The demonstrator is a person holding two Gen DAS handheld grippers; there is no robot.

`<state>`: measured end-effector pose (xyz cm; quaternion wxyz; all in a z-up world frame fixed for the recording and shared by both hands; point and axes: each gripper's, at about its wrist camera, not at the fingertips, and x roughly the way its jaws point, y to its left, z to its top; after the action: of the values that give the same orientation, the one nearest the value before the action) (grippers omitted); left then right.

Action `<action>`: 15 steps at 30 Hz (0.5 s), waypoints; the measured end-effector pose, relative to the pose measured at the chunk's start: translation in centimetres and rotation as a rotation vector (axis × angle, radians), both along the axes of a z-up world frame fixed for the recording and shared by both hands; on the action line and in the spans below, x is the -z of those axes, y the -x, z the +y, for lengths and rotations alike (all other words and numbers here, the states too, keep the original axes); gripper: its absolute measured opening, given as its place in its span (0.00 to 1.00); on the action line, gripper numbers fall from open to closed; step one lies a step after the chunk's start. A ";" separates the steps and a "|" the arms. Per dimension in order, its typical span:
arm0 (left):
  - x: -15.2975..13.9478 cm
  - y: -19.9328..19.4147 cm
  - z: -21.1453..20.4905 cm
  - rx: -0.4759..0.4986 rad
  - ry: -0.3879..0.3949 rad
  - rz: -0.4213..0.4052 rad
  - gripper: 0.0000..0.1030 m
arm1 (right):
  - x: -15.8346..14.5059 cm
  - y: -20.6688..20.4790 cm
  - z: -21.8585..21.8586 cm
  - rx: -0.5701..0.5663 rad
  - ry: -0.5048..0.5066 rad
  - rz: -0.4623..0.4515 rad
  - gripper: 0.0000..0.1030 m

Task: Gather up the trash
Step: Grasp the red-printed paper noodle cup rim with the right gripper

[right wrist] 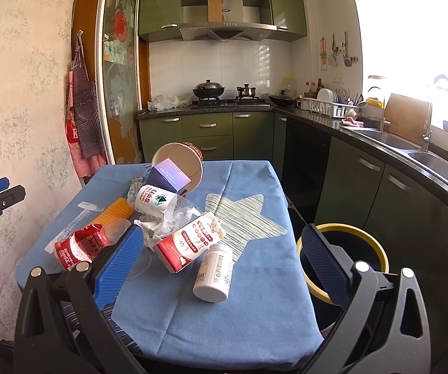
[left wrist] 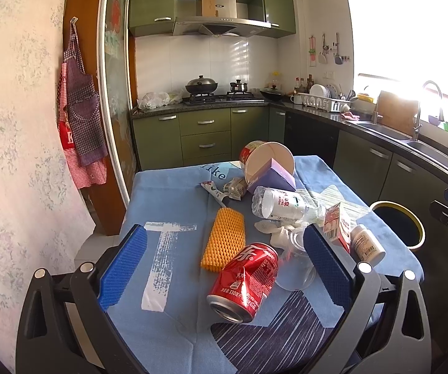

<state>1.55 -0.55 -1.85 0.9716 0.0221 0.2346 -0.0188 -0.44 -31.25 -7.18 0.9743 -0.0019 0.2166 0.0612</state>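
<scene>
Both grippers spread wide, holding nothing
Left gripper [left wrist: 224,268] frames red can [left wrist: 244,282] on blue tablecloth [left wrist: 174,336]; right gripper [right wrist: 221,265] frames white pill bottle [right wrist: 214,272]; yellow-rimmed bin [right wrist: 345,230] beside table

A red can [left wrist: 244,280] lay on its side beside a yellow sponge [left wrist: 224,239]. A crushed bottle [left wrist: 286,204], carton [right wrist: 189,241] and white jar [right wrist: 213,275] lay nearby.

The right gripper [right wrist: 221,268] hangs wide open over the table's [right wrist: 255,327] near edge, a white pill bottle [right wrist: 213,275] lying between its 2 blue pads. A red carton [right wrist: 189,241] touches that bottle. The yellow-rimmed bin [right wrist: 376,243] stands beside the table's right edge.
</scene>
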 end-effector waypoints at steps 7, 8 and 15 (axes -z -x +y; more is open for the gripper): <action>0.6 -2.6 0.4 -0.008 -0.011 0.036 0.97 | 0.1 -1.4 0.0 -0.008 0.009 0.028 0.94; 0.7 -3.5 0.6 -0.008 -0.013 0.042 0.97 | 0.1 -1.8 0.0 -0.009 0.017 0.030 0.94; 1.8 -11.1 2.3 -0.025 0.006 0.072 0.97 | -1.3 -6.6 0.5 -0.051 0.079 0.012 0.94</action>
<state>12.63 1.74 -3.66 0.9628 0.0157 0.2696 -0.0079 6.21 -30.71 -5.88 0.9703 -0.0453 0.2246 0.0776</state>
